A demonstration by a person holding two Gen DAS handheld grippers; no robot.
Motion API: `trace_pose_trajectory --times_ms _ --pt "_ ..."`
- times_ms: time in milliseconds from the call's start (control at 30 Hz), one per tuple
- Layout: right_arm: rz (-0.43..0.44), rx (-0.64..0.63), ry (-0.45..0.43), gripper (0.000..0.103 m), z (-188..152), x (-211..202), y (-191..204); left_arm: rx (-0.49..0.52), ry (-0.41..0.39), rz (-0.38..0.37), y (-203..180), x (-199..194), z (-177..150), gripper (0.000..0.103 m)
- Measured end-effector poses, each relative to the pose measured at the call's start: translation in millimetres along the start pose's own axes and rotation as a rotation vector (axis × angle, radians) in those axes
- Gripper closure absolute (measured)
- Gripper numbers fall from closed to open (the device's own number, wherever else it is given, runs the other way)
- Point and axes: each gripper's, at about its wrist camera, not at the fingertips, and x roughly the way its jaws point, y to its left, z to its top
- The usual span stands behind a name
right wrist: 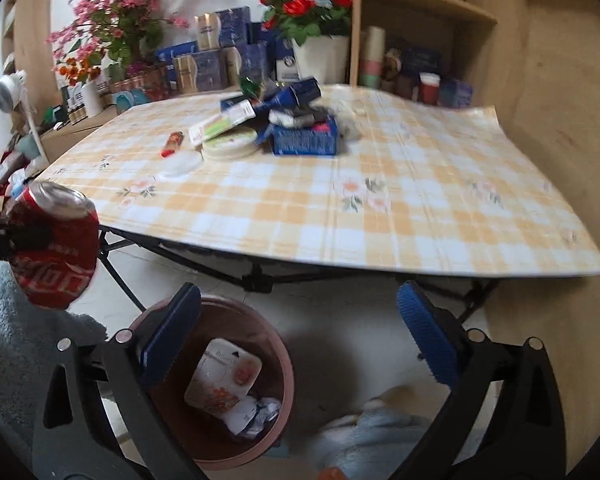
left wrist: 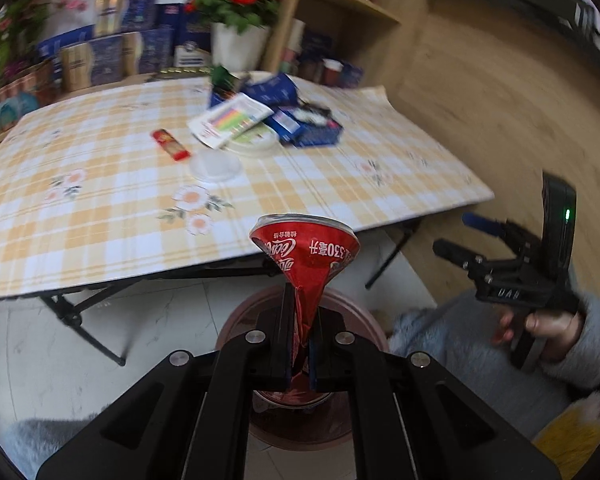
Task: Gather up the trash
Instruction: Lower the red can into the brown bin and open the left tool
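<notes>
My left gripper point(left wrist: 302, 312) is shut on a crushed red cola can point(left wrist: 304, 264), pinched flat at its middle, and hangs over a brown bin point(left wrist: 354, 310) on the floor. The can point(right wrist: 56, 240) also shows at the left edge of the right wrist view. My right gripper point(right wrist: 300, 336) stands open with nothing between its blue pads point(right wrist: 428, 340), just above and in front of the bin point(right wrist: 278, 364). A white wrapper point(right wrist: 224, 380) and crumpled paper lie inside. In the left wrist view the right gripper point(left wrist: 460, 236) is held by a hand at the right.
A folding table with a yellow checked cloth point(right wrist: 380, 220) carries a pile of blue boxes point(right wrist: 304, 136), a white lid point(right wrist: 228, 146), a clear lid point(right wrist: 180, 164) and a red wrapper point(right wrist: 172, 144). Flower pots and a wooden shelf point(right wrist: 420, 8) stand behind. Fuzzy blue sleeves flank the bin.
</notes>
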Motion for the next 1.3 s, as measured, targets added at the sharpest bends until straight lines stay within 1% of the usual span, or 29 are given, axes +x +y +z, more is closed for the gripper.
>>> trace_pose_trajectory --times_ms 100,200,233,333,567,767,833,867,900,967,1000,1067,1100,1300 --pt "-0.018 -0.003 -0.011 0.006 0.7 0.1 -1.6 0.034 0.036 -0.013 -6.0 17.6 -10.4 0.097" --pt "-0.015 -0.017 -0.014 0.006 0.0 0.3 0.3 0.019 0.101 -0.046 -8.9 34.2 -26.0 0.097" --pt "-0.016 -0.019 -0.013 0.006 -0.5 0.0 2.8 0.036 0.119 -0.045 -12.5 38.2 -28.7 0.097" --pt "-0.021 -0.025 -0.005 0.006 -0.5 1.4 5.3 0.070 0.127 -0.043 -18.4 40.6 -29.2 0.097" --pt "-0.029 -0.063 -0.011 0.006 -1.1 -0.5 15.0 0.055 0.154 -0.058 -14.5 46.2 -33.4 0.097" --pt "-0.029 -0.071 -0.008 0.006 -0.9 0.4 17.2 0.075 0.158 -0.060 -18.9 48.0 -34.0 0.097" --pt "-0.030 -0.068 -0.005 0.006 -1.2 1.0 16.5 0.079 0.161 -0.052 -19.7 49.1 -34.3 0.091" --pt "-0.031 -0.066 -0.004 0.006 -1.2 1.1 16.5 0.080 0.161 -0.047 -19.9 49.0 -34.6 0.078" --pt "-0.031 -0.064 -0.004 0.006 -1.0 1.1 16.1 0.079 0.159 -0.041 -19.6 49.2 -34.2 0.060" --pt "-0.033 -0.058 -0.003 0.006 -1.0 1.0 15.4 0.072 0.140 -0.034 -18.6 46.5 -33.3 0.045" --pt "-0.033 -0.057 -0.003 0.006 -1.2 1.0 14.9 0.069 0.131 -0.027 -18.2 45.0 -32.6 0.040" --pt "-0.034 -0.055 -0.002 0.006 -1.3 1.2 14.6 0.060 0.121 -0.007 -16.9 43.6 -31.5 0.032" --pt "-0.034 -0.054 0.000 0.006 -1.3 1.4 14.5 0.054 0.117 0.000 -15.7 43.1 -31.1 0.029" --pt "-0.027 -0.057 0.001 0.006 -1.2 0.8 15.0 -0.016 0.085 0.052 -0.9 38.0 -26.7 0.023"
